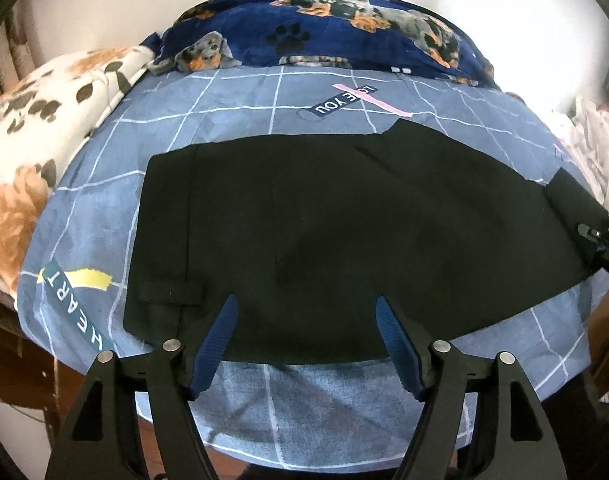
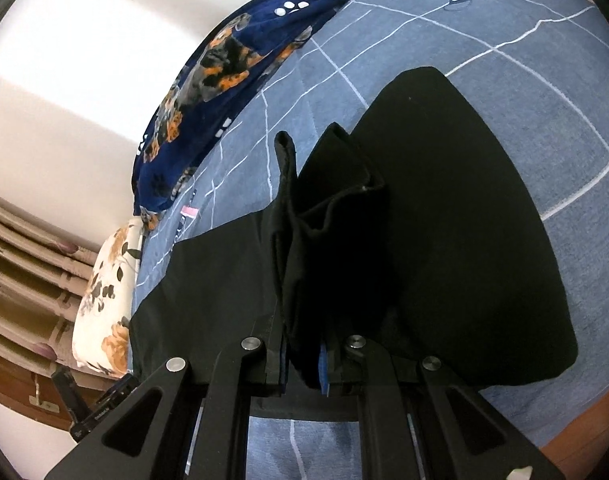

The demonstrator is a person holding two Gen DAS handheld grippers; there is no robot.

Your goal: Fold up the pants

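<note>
Black pants lie spread flat on the blue checked bedsheet. My left gripper is open, its blue-padded fingers hovering over the near edge of the pants and holding nothing. My right gripper is shut on a bunched fold of the pants, lifting it above the rest of the fabric. The right gripper also shows at the right edge of the left wrist view, at the end of the pants.
A navy dog-print blanket lies along the far side of the bed by the white wall. A floral pillow sits at the left. A white crumpled cloth lies at the right. The bed's near edge drops to the floor.
</note>
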